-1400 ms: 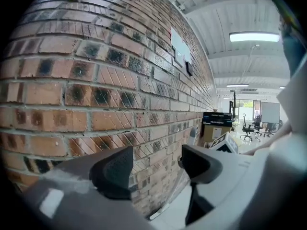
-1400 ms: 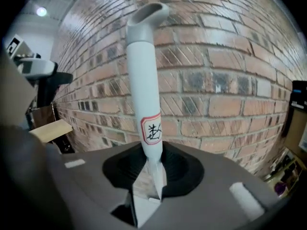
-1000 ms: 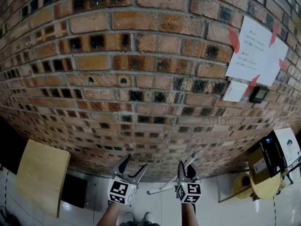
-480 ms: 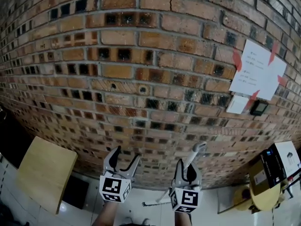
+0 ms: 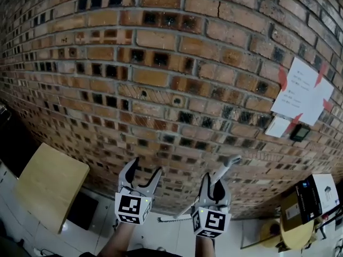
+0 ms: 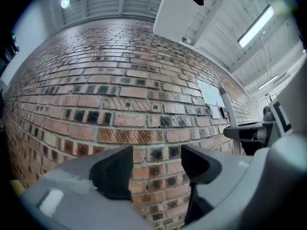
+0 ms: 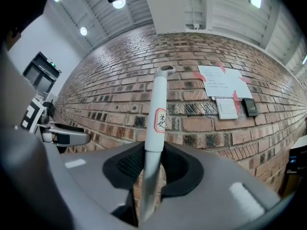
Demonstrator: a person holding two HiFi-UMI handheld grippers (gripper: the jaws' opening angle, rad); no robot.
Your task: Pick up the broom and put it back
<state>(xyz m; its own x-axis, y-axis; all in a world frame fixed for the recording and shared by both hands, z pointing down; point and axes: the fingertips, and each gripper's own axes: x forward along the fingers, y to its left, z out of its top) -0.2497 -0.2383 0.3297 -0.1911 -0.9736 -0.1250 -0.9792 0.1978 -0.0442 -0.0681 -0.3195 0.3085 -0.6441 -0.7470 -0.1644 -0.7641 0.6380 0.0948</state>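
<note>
Broom [image 7: 156, 123] sits pinched in your right tool [image 7: 152, 164], jaws pressed tight on the pale handle. Long axis in the head view: the bristle end hangs low at 7 o'clock near the floor [image 5: 177, 234], and the handle tip pokes past the jaws at 1 o'clock toward the brick wall [image 5: 161, 90]. The tip looks near the bricks; I can't tell if it touches.

Your left tool [image 6: 156, 169] is spread, with only bricks showing between its jaws. It's level with the right tool, at its 9 o'clock and well apart from the handle. So the right hand owns the broom. Judgement: putting it back likely means leaning that handle on the wall straight ahead at 12 o'clock, with the left tool free to steady.

Writing: a red-edged label [image 7: 160, 120] on the handle has a dark mark, not readable. Papers [image 7: 225, 82] are taped to the wall with red tape at 2 o'clock, print too small to read.
</note>
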